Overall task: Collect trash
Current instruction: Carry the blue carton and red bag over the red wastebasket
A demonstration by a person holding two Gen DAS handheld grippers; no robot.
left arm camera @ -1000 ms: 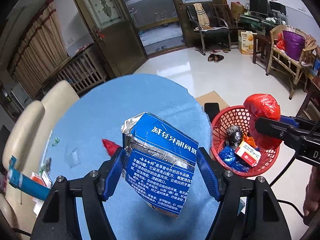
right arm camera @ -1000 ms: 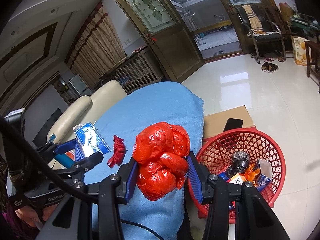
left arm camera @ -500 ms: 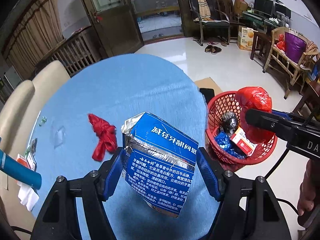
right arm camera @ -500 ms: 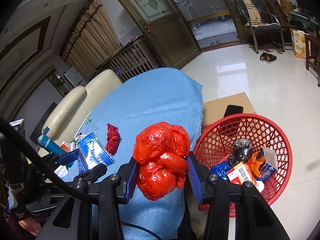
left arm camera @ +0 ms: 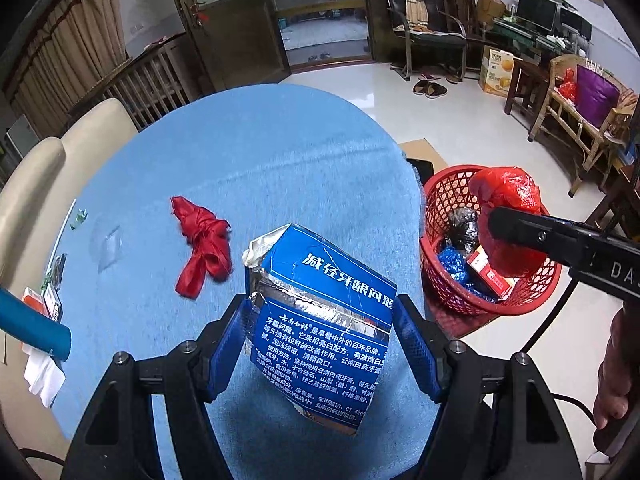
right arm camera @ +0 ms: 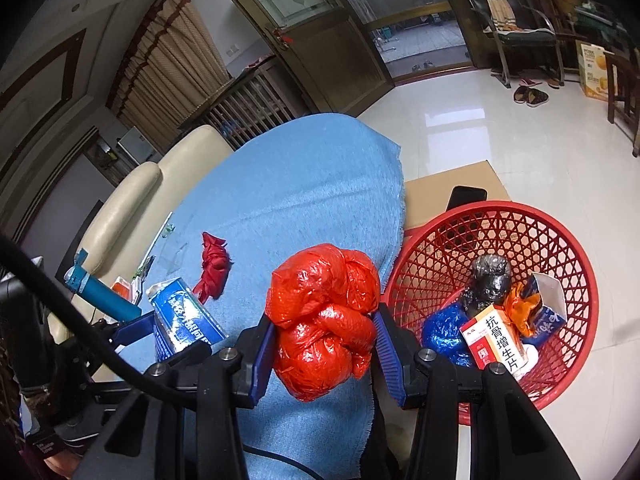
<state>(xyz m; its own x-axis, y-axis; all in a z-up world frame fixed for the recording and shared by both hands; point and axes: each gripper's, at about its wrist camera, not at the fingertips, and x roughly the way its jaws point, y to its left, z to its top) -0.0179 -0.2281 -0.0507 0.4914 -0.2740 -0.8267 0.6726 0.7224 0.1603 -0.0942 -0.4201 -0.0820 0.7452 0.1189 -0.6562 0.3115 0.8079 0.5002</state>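
Observation:
My left gripper [left arm camera: 320,344] is shut on a crumpled blue toothpaste box [left arm camera: 320,320] and holds it above the blue tablecloth [left arm camera: 260,168]. My right gripper [right arm camera: 326,344] is shut on a crumpled red plastic bag [right arm camera: 324,320], held over the table's edge beside the red basket [right arm camera: 560,240]. The basket stands on the floor at the right with several pieces of trash in it; in the left wrist view the basket [left arm camera: 448,184] is partly covered by the red bag [left arm camera: 508,196]. A red cloth scrap [left arm camera: 204,240] lies on the tablecloth; it also shows in the right wrist view [right arm camera: 214,272].
A blue tube [left arm camera: 32,328], small packets [left arm camera: 44,296] and white paper [left arm camera: 40,372] lie at the table's left edge. A cream sofa [right arm camera: 132,196] stands behind the table. A cardboard sheet with a black phone [right arm camera: 466,196] lies by the basket. Chairs stand far right.
Both grippers have risen and pulled back with their loads still held. The red cloth scrap has come into fuller view. The right gripper has shifted closer to the basket.

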